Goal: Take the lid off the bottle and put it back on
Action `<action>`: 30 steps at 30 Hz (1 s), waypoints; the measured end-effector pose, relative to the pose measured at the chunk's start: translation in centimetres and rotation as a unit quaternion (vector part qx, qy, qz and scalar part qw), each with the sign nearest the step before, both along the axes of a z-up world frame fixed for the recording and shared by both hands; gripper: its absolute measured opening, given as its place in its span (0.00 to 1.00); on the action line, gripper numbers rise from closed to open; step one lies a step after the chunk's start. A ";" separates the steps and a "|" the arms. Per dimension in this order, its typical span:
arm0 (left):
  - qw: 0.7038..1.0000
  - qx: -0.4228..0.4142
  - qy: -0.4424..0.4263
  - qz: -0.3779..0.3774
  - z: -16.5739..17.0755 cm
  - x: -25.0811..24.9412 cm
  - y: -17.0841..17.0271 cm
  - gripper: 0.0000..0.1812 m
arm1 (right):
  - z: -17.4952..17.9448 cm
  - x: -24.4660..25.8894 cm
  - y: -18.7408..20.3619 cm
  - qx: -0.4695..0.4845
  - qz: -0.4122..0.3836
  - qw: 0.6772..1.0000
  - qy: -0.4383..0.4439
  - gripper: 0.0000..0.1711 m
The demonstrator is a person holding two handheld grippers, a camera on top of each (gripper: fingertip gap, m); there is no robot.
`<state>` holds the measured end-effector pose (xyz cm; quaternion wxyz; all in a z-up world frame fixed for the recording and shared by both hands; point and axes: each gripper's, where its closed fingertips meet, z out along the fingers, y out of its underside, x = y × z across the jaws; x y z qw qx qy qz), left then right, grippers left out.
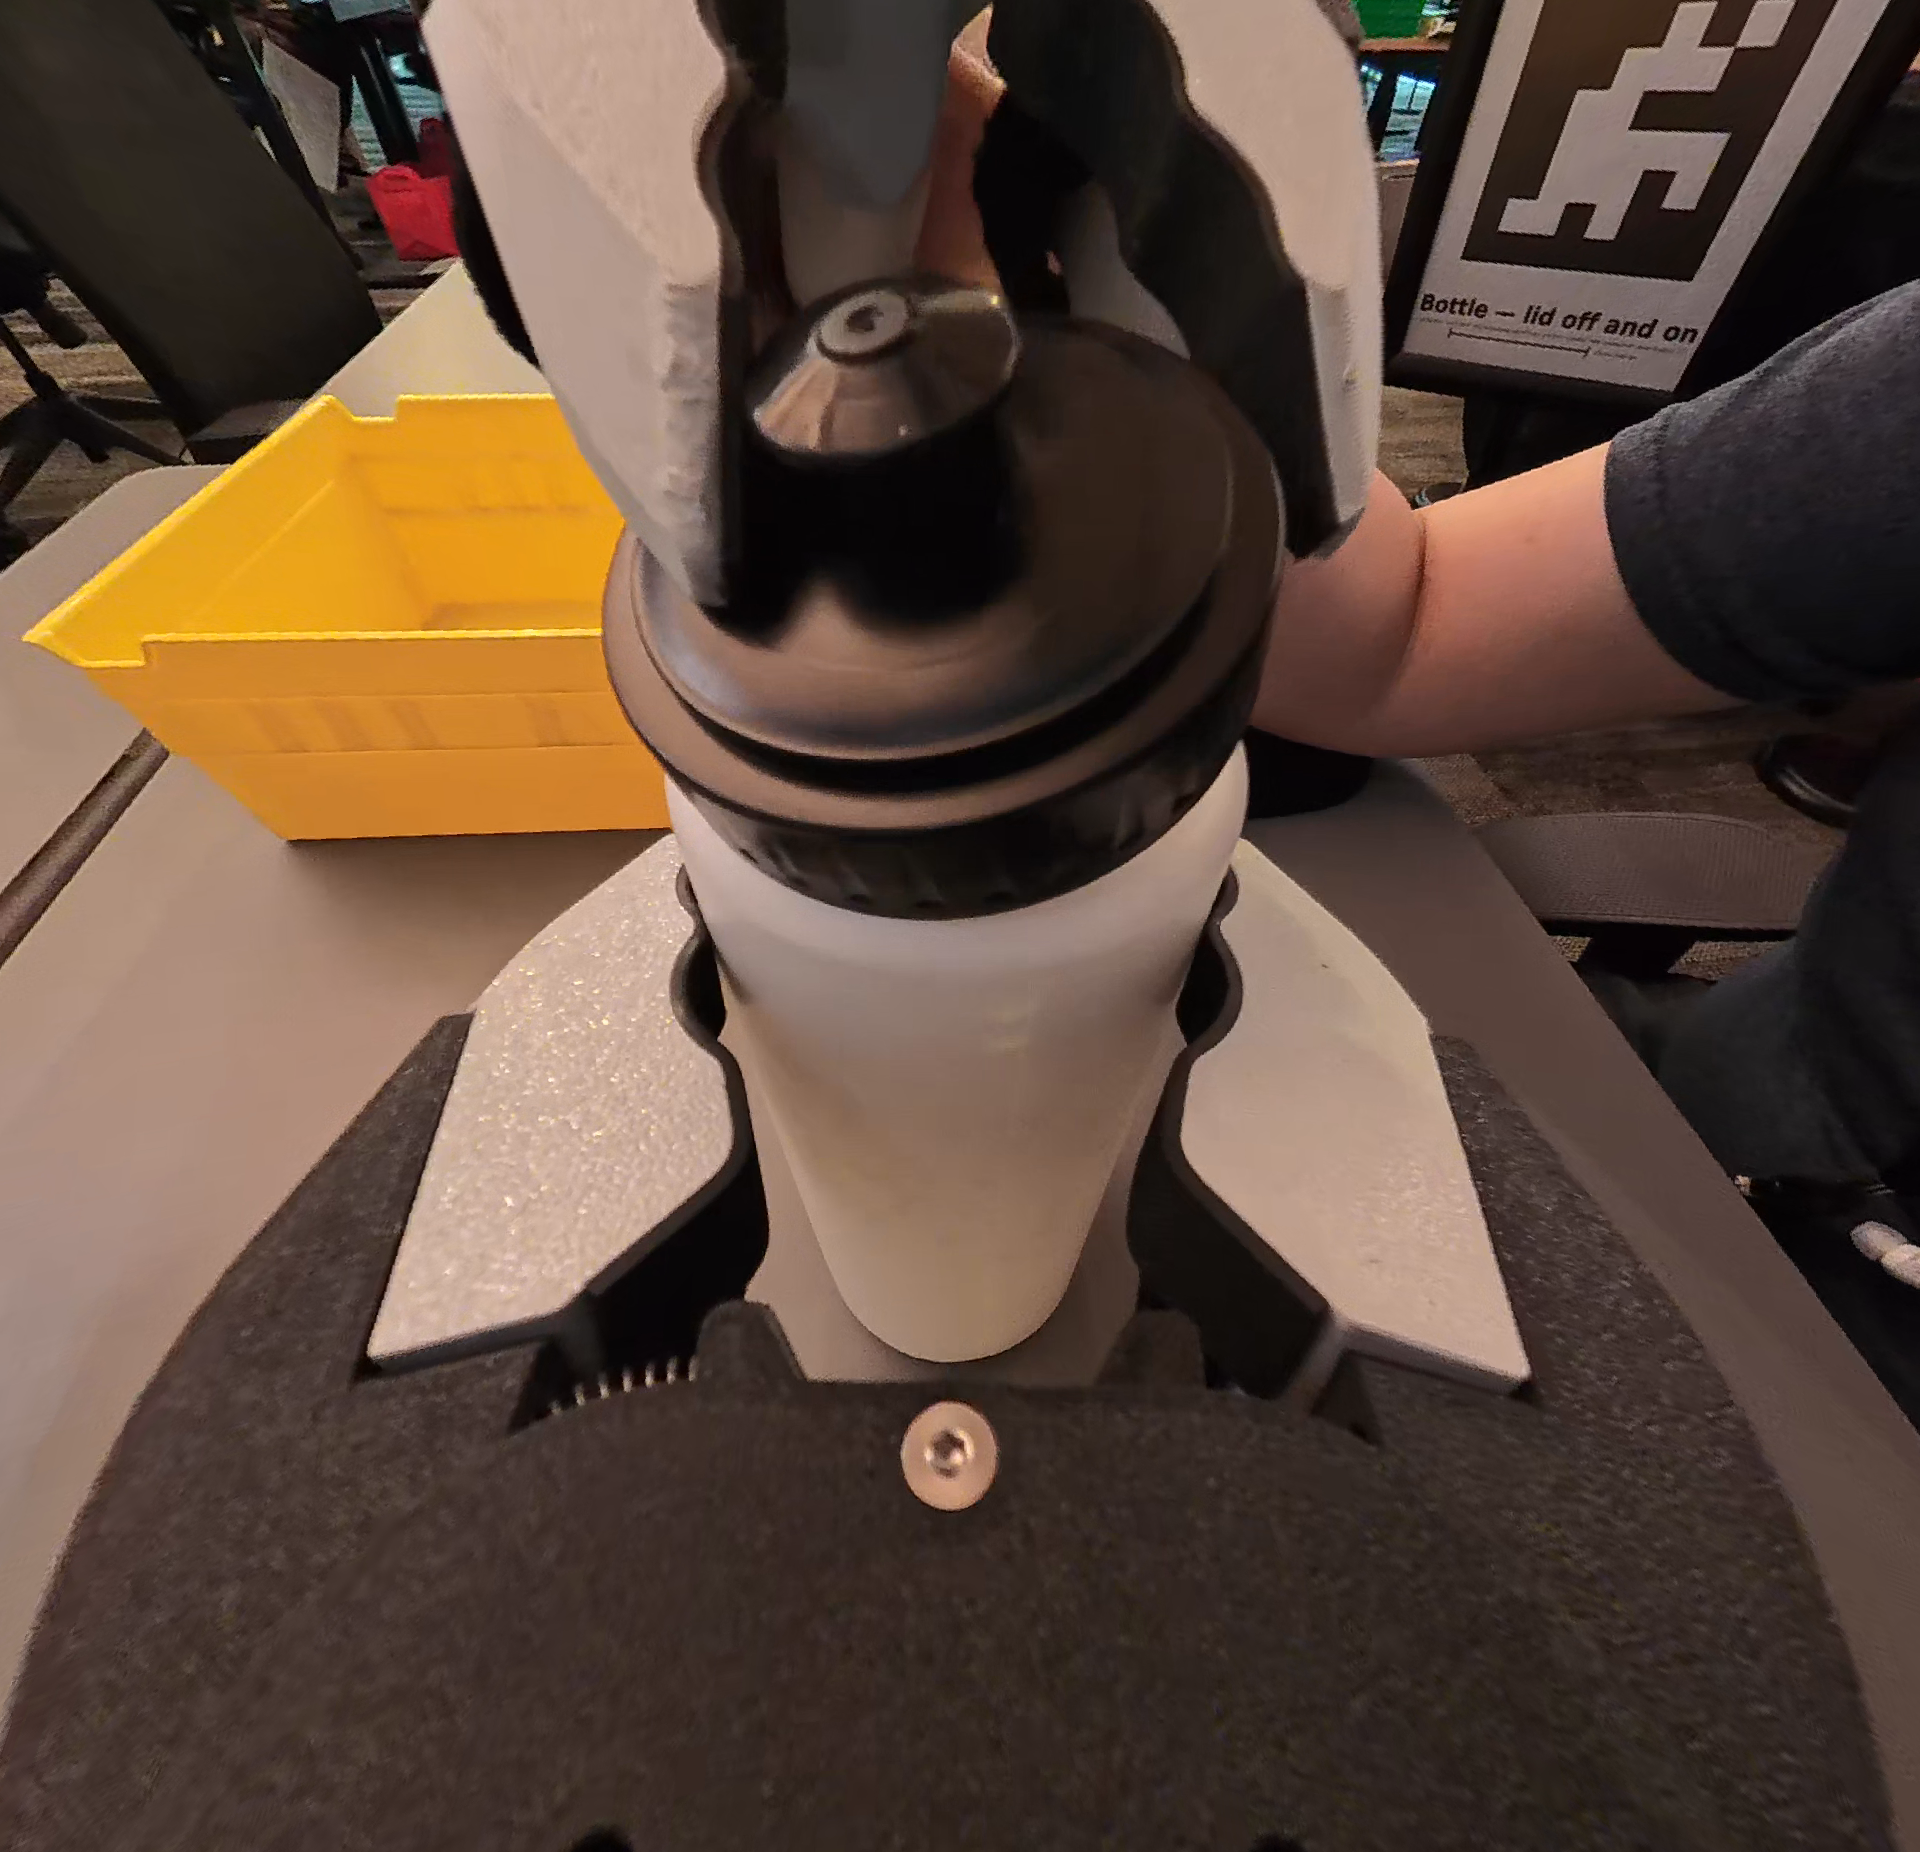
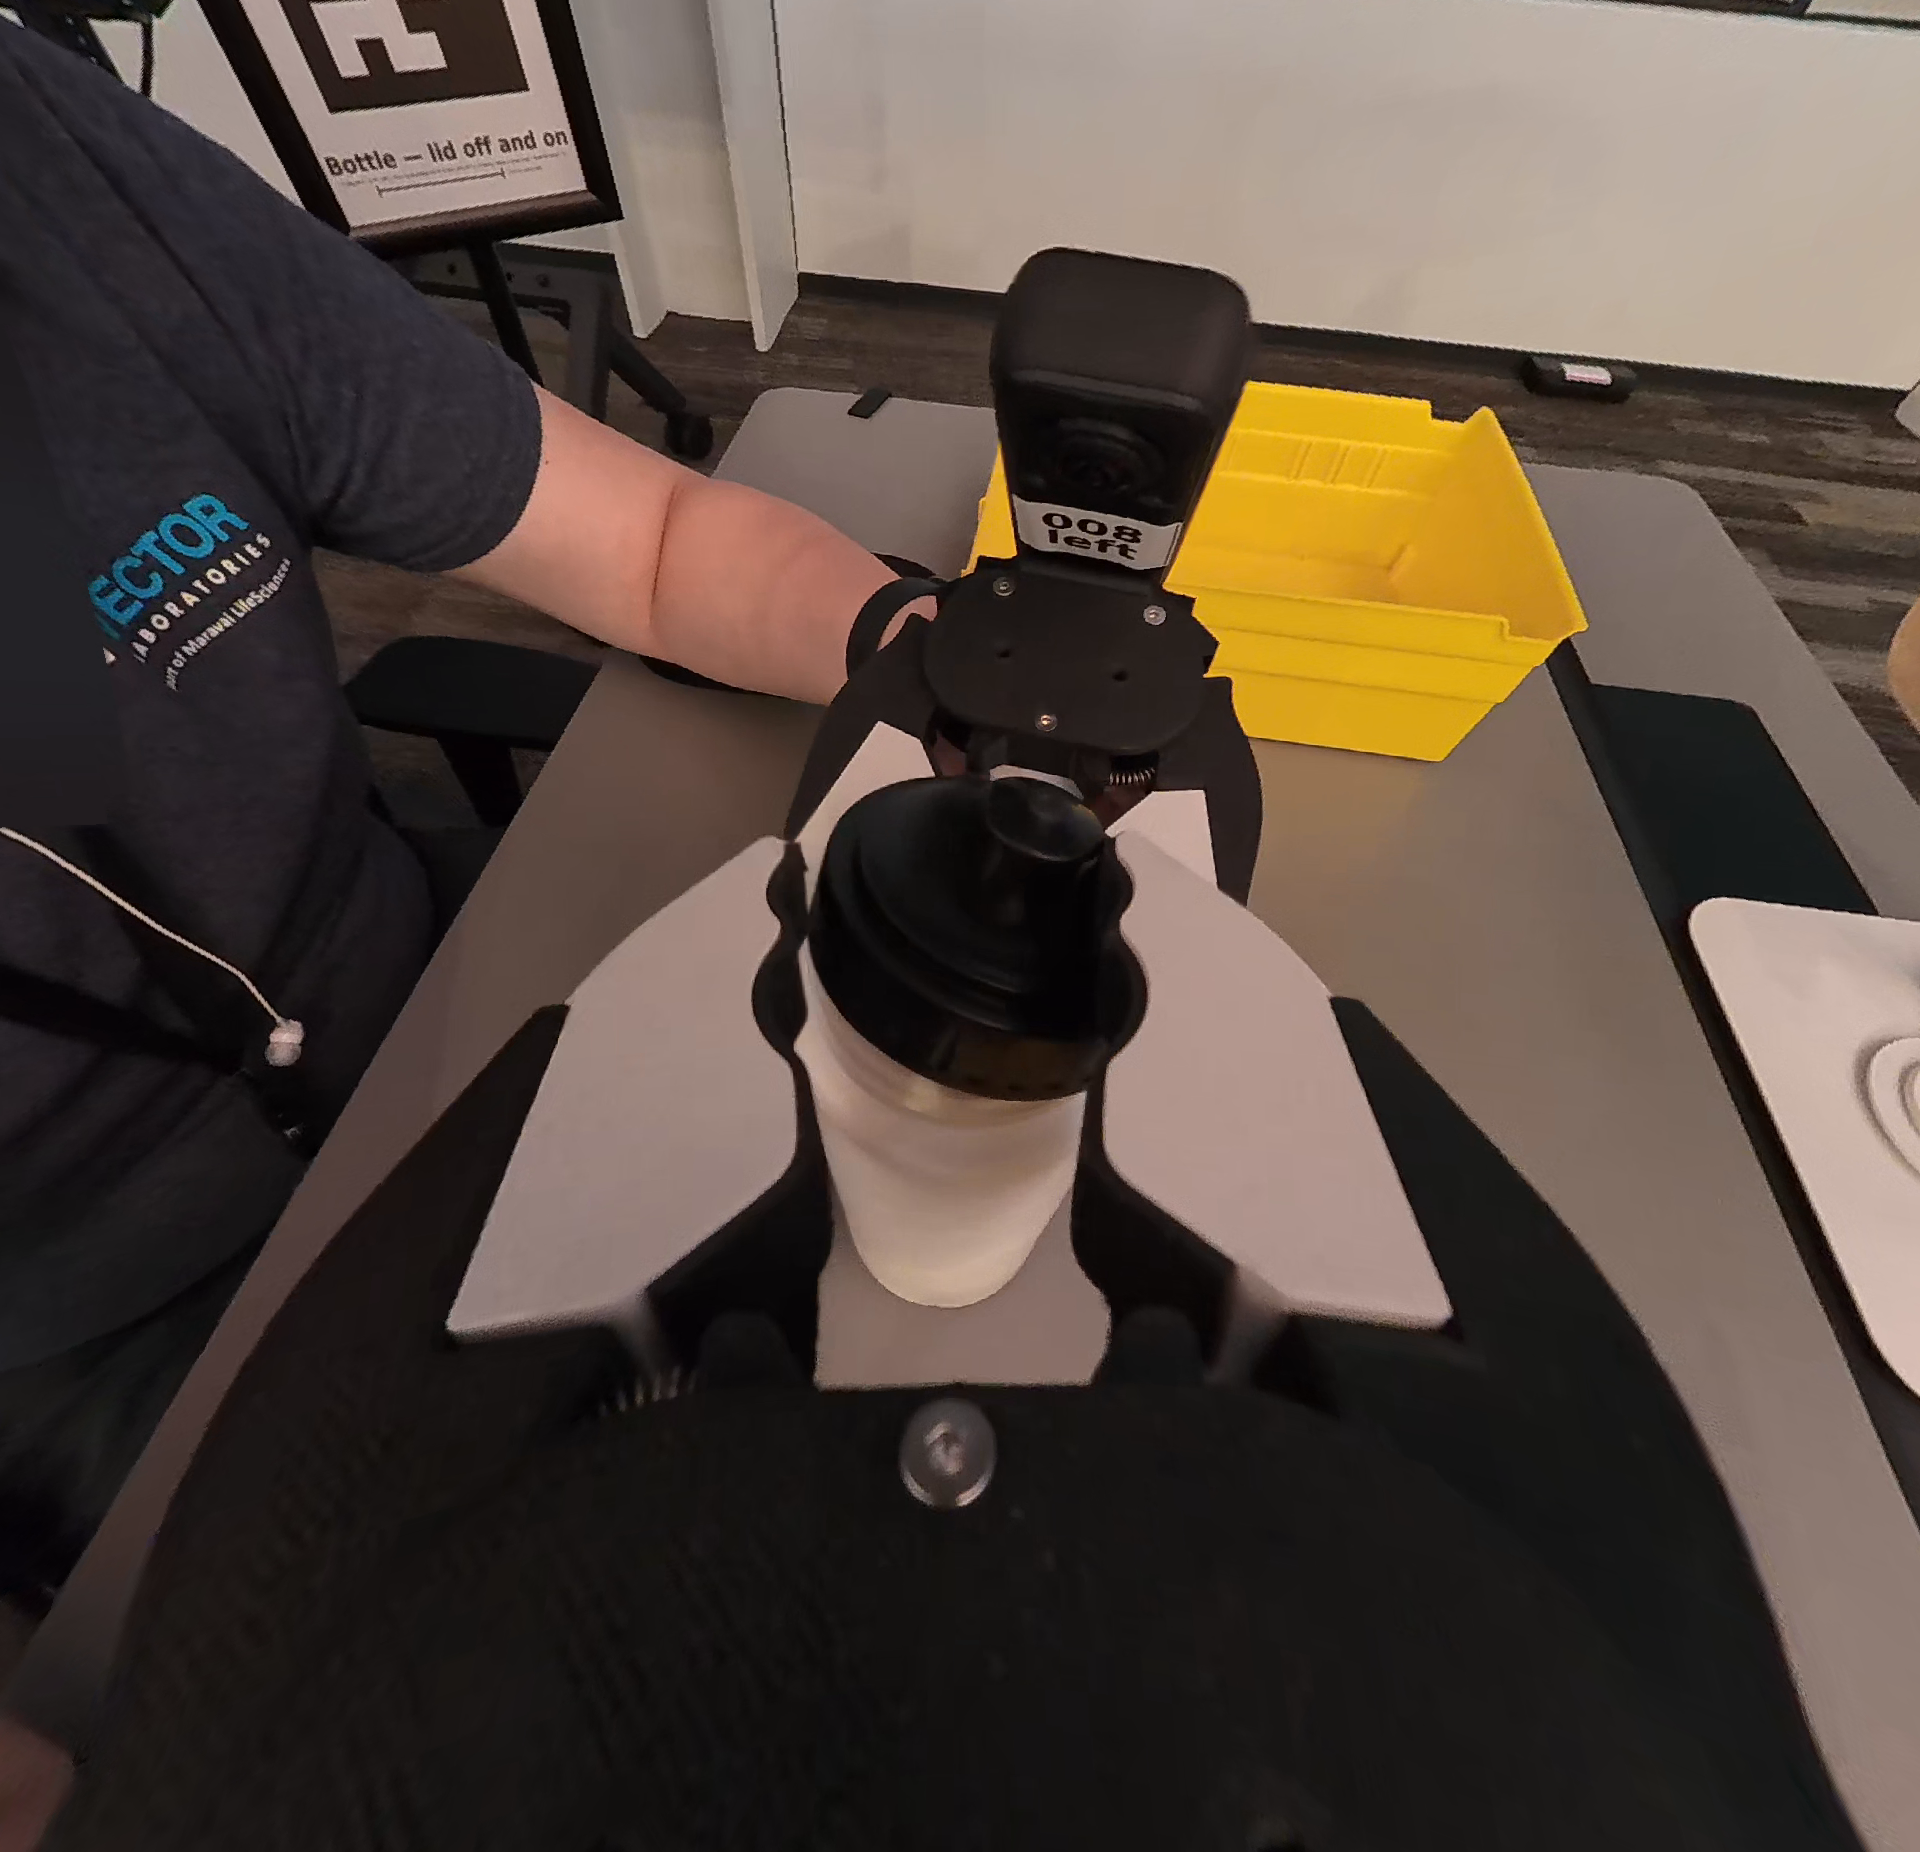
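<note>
A white bottle [image 1: 956, 1106] stands upright on the grey table [image 1: 208, 1075]. My left gripper [image 1: 956, 898] is shut on the bottle's body just below the lid. A black lid [image 1: 935, 659] with a spout sits on the bottle's neck, slightly tilted and blurred. My right gripper [image 1: 997, 555] comes down from above and is shut on the lid's rim. In the right wrist view my right gripper [image 2: 951, 867] clasps the lid [image 2: 956, 971] over the bottle [image 2: 935, 1200]. The left gripper [image 2: 1023, 857] faces me from behind the bottle, its fingertips hidden.
A yellow bin [image 1: 343, 639] stands on the table behind the bottle; it also shows in the right wrist view [image 2: 1371, 597]. A person's forearm [image 2: 748, 587] rests at the table edge. A framed marker sign [image 1: 1621, 161] stands beyond. A white pad [image 2: 1808, 1096] lies at the right. The left gripper's tips are roughly 7 cm from the right gripper's.
</note>
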<state>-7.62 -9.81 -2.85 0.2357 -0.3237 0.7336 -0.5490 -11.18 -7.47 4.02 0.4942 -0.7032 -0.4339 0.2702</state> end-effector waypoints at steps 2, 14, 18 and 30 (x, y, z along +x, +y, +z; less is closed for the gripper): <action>1.000 0.001 -0.001 0.004 0.0 0.1 0.1 0.48 | 0.0 0.0 0.1 -0.005 -0.005 1.000 0.003 0.32; 0.999 0.010 -0.010 0.041 0.2 0.6 1.7 0.48 | 1.0 0.5 1.2 0.040 -0.043 0.998 -0.011 0.30; 0.998 0.011 -0.009 0.062 0.2 0.9 2.6 0.48 | 3.4 1.5 1.5 0.085 -0.076 0.993 0.022 0.30; 0.986 0.013 -0.007 0.164 0.2 2.0 6.8 0.48 | -6.6 34.0 -0.8 -0.079 -0.648 0.746 -0.135 0.30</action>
